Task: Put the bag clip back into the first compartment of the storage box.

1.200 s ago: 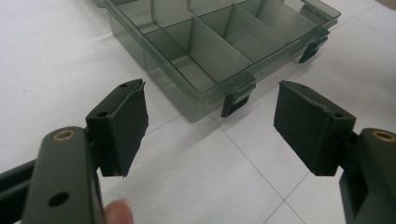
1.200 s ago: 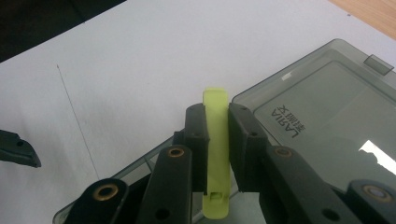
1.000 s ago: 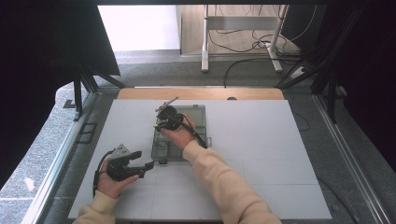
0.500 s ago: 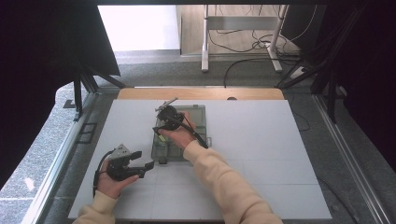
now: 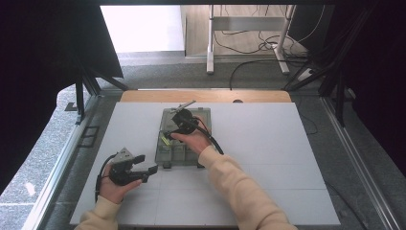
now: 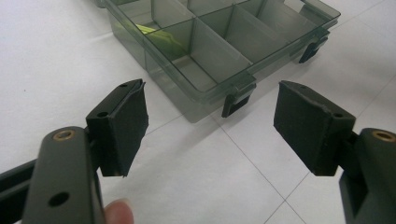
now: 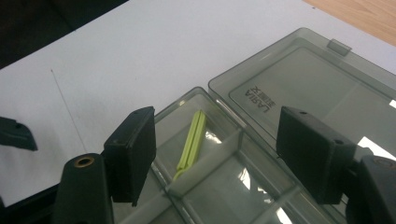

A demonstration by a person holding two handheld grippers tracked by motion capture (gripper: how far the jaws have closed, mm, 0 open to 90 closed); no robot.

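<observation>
- Now that the right gripper [image 5: 178,116] has just been opening its jaws, the lime-green strip [image 7: 190,146] lies free in a corner compartment of the smoky clear organizer box [image 5: 165,149], one end propped on a divider; nothing is between the jaws, which hang spread above it.
- By my reading that is a release: the strip has been put into its compartment, and the right hand [image 5: 194,140] is beginning to draw clear of the box.
- With the lid [image 7: 308,88] lying folded back flat on the far side, a likely next step is more sorting or closing the box.
- Well apart to the near left, the left gripper [image 5: 142,167] rests low with its jaws wide and empty, pointing toward the box's near latches [image 6: 237,99], and it has not moved over the last second.
- Under everything is a white tabletop [image 5: 268,158] with faint seam lines, and a wooden strip [image 5: 143,96] runs along its far edge.
- Beyond that: grey speckled floor, a metal table frame with loose cables, and dark curtains on both sides.
</observation>
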